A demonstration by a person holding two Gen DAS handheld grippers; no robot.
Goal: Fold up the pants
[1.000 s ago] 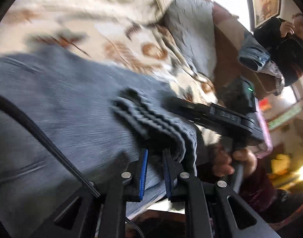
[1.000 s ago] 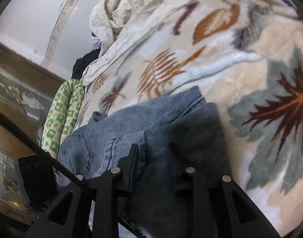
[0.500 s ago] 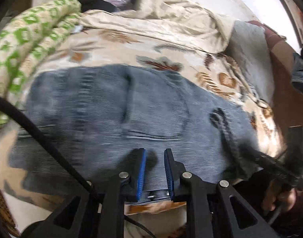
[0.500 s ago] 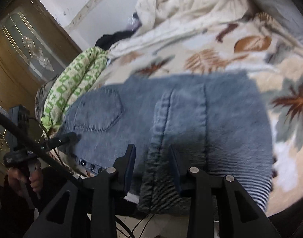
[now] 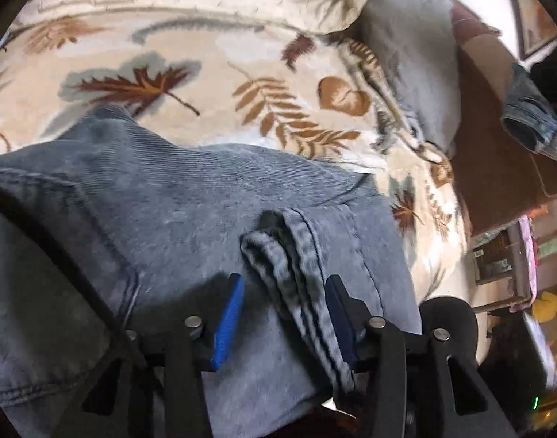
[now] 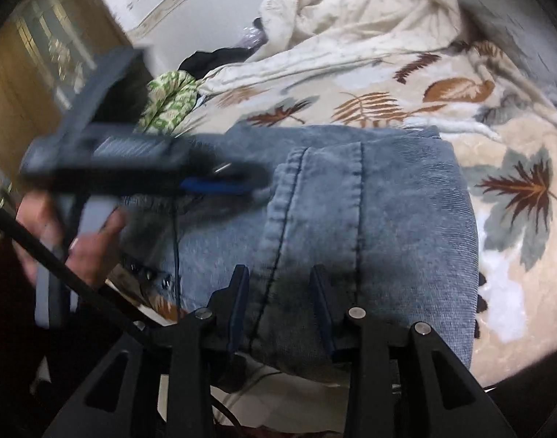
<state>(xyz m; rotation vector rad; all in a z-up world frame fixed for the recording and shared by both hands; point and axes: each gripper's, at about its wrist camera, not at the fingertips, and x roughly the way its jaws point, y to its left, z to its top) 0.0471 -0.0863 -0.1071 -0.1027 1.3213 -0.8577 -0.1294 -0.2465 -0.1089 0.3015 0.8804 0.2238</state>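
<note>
Blue denim pants (image 5: 176,211) lie folded on a leaf-patterned blanket (image 5: 212,54) at the bed's near edge. In the left wrist view my left gripper (image 5: 284,288) is open, its fingers either side of a bunched hem edge (image 5: 289,255) of the pants. In the right wrist view the pants (image 6: 388,211) show a folded leg with seams on top. My right gripper (image 6: 278,281) is open just above the near edge of the denim. The left gripper (image 6: 220,179), blurred, shows there over the pants' left side, held by a hand.
A crumpled cream sheet (image 6: 351,18) and a green patterned roll (image 6: 169,98) lie at the bed's far side. A wooden cabinet (image 6: 30,73) stands to the left. A grey pillow (image 5: 406,36) and brown headboard (image 5: 497,127) lie right of the pants.
Both grippers have opened wider. The left gripper has swung right and now straddles the bunched hem. The right gripper has moved nearer the denim; the left gripper now crosses its view.
</note>
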